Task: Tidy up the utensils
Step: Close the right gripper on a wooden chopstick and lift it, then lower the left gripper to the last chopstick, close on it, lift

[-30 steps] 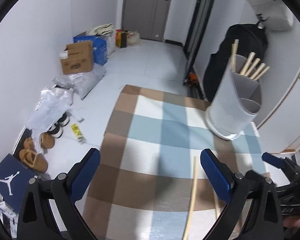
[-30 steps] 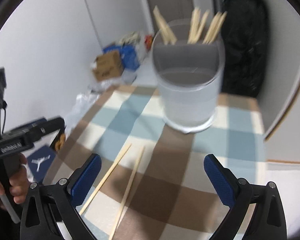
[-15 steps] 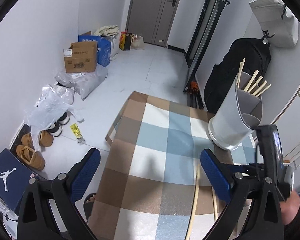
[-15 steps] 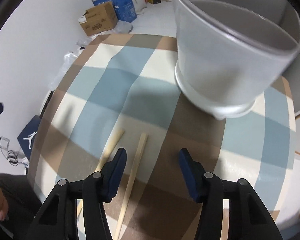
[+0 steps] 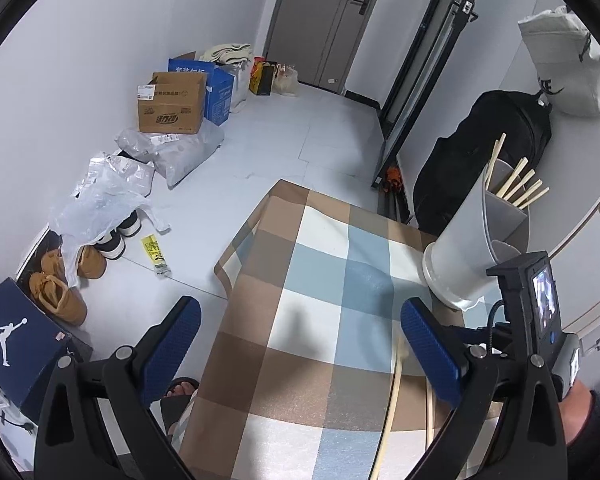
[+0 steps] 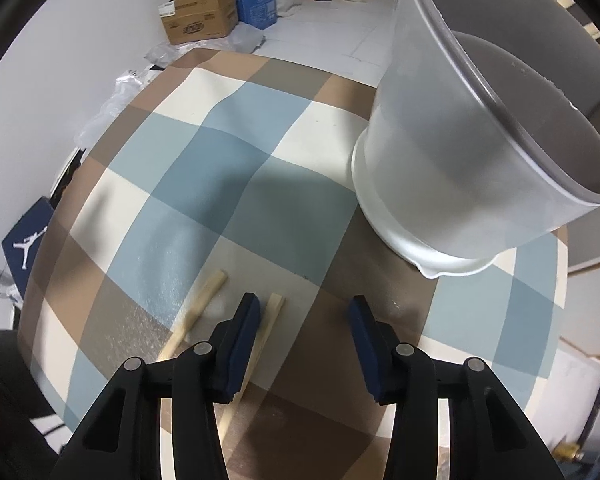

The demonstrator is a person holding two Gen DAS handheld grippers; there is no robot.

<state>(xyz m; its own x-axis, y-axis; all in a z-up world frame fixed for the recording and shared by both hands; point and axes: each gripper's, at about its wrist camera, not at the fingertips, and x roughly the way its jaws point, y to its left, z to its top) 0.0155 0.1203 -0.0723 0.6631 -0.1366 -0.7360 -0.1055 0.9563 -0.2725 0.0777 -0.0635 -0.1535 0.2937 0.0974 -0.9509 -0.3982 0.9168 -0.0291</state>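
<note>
Two wooden chopsticks lie on the checked tablecloth [image 6: 236,184]. In the right wrist view one chopstick [image 6: 270,316] lies just inside my left blue pad, the other chopstick [image 6: 198,312] further left. My right gripper [image 6: 304,334] is low over the cloth, jaws partly closed but open and empty. The grey utensil holder [image 6: 452,168] stands close ahead on the right. In the left wrist view my left gripper [image 5: 300,350] is open wide and empty above the table; the holder [image 5: 472,240] with several chopsticks [image 5: 518,188] is at right, and a loose chopstick [image 5: 394,392] lies below.
The table edge [image 5: 228,280] drops to a floor with cardboard boxes [image 5: 172,104], plastic bags [image 5: 100,196], shoes [image 5: 60,292] and a shoe box [image 5: 8,336]. A black bag [image 5: 480,152] leans on the wall behind the holder. The right gripper's body [image 5: 536,308] shows at right.
My right gripper dropped down to the cloth over the chopsticks and its jaws narrowed. My left gripper rose and pulled back, still open.
</note>
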